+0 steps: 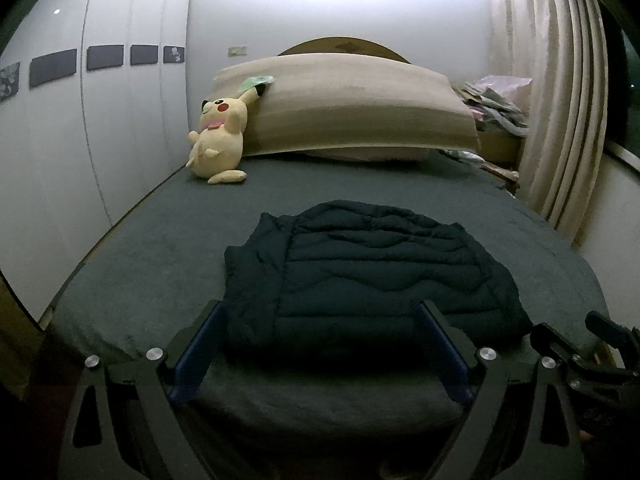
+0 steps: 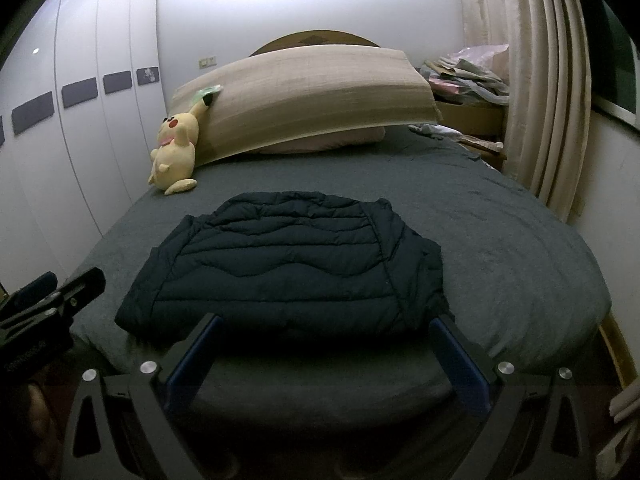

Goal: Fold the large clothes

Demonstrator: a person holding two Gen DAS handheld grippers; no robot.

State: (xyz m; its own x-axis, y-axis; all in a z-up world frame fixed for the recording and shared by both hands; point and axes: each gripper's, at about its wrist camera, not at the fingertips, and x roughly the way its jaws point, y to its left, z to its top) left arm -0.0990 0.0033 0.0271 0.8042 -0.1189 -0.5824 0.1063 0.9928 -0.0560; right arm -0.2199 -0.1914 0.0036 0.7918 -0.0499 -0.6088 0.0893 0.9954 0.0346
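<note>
A dark navy quilted puffer jacket (image 1: 368, 276) lies folded into a compact rectangle on the grey bed sheet (image 1: 160, 256); it also shows in the right wrist view (image 2: 288, 268). My left gripper (image 1: 322, 312) is open and empty, its blue-lined fingers (image 1: 200, 344) standing apart just before the jacket's near edge. My right gripper (image 2: 326, 324) is open and empty in the same way at the near edge. The right gripper also shows at the right edge of the left wrist view (image 1: 576, 352), and the left gripper at the left edge of the right wrist view (image 2: 52, 300).
A yellow plush toy (image 1: 220, 136) leans on a large beige pillow (image 1: 352, 108) at the bed's head. White wardrobe doors (image 1: 80, 120) stand on the left. Striped curtains (image 1: 560, 100) and a pile of clothes (image 1: 492, 100) are on the right. The bed's foot edge (image 2: 320, 396) lies between the fingers.
</note>
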